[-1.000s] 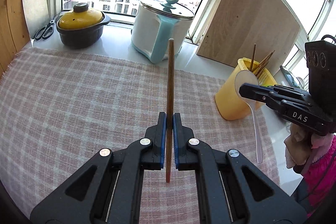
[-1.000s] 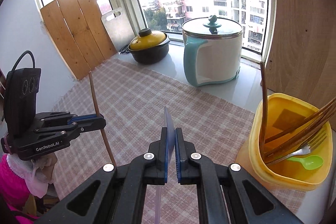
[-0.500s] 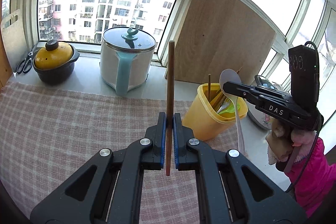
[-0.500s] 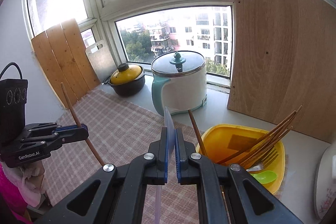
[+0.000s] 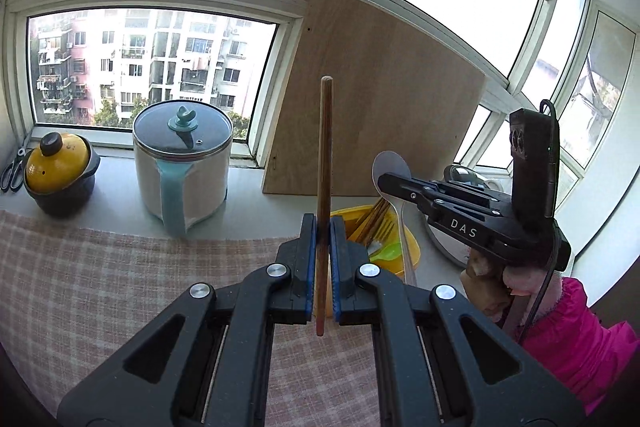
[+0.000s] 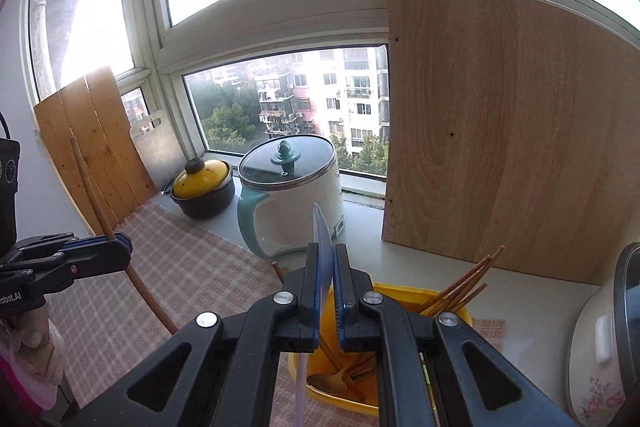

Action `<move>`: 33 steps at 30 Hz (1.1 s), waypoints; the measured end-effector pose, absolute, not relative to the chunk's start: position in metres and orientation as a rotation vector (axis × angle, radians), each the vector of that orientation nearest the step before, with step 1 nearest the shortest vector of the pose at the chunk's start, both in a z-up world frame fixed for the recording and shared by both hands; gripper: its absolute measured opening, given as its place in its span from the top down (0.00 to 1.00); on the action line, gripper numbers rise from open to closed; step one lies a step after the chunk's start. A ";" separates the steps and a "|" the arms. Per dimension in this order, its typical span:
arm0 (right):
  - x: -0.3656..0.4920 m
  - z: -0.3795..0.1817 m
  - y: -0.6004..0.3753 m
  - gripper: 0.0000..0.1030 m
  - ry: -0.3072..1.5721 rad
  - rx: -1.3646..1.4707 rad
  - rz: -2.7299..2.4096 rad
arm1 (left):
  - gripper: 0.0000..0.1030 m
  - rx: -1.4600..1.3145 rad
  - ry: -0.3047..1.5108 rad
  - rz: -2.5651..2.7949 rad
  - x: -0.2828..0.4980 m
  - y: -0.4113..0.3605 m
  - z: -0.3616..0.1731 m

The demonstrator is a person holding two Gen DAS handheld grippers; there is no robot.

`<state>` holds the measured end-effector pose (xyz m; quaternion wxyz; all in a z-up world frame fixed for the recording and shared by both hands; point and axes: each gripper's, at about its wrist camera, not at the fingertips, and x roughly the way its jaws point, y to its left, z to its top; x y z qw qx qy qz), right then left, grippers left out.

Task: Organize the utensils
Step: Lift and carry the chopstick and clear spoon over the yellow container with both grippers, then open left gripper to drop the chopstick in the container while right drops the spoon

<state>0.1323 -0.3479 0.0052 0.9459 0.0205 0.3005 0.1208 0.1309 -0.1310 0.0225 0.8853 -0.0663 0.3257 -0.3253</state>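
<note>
While both tools are loaded, left to right: yellow casserole (image 5: 56, 163) and white lidded pot (image 5: 182, 163) sit on the sill, clear of the work. Left gripper (image 5: 323, 263) is clamped on a wooden chopstick (image 5: 325, 163), held upright and gripped well below its middle, with a short tail under the pads. It looks light and stiff, but smooth and round, so it could pivot or slide in the grip; a hold nearer the middle would steady it. Next over, the yellow utensil holder (image 5: 412, 247) stands on the checked cloth (image 5: 100, 287), just behind the left jaws, already holding chopsticks, a fork and a green spoon. Right gripper (image 6: 327, 291) is closed on a translucent plastic spoon (image 5: 390, 167) by its thin handle, bowl up, over the holder. The spoon looks very light, slightly flexible and slick; a grip near the neck looks safest. Judgement: both need tipping into the holder.
</note>
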 end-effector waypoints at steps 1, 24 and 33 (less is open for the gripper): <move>0.134 0.007 -0.350 0.97 0.606 0.037 0.236 | 0.96 -0.138 0.672 -0.681 0.132 -0.134 0.024; 0.175 -0.010 -0.385 0.97 0.597 0.010 0.076 | 0.96 -0.078 0.654 -0.742 0.165 -0.211 0.030; 0.184 -0.034 -0.387 0.97 0.639 0.039 0.080 | 0.96 -0.069 0.712 -0.729 0.174 -0.218 0.006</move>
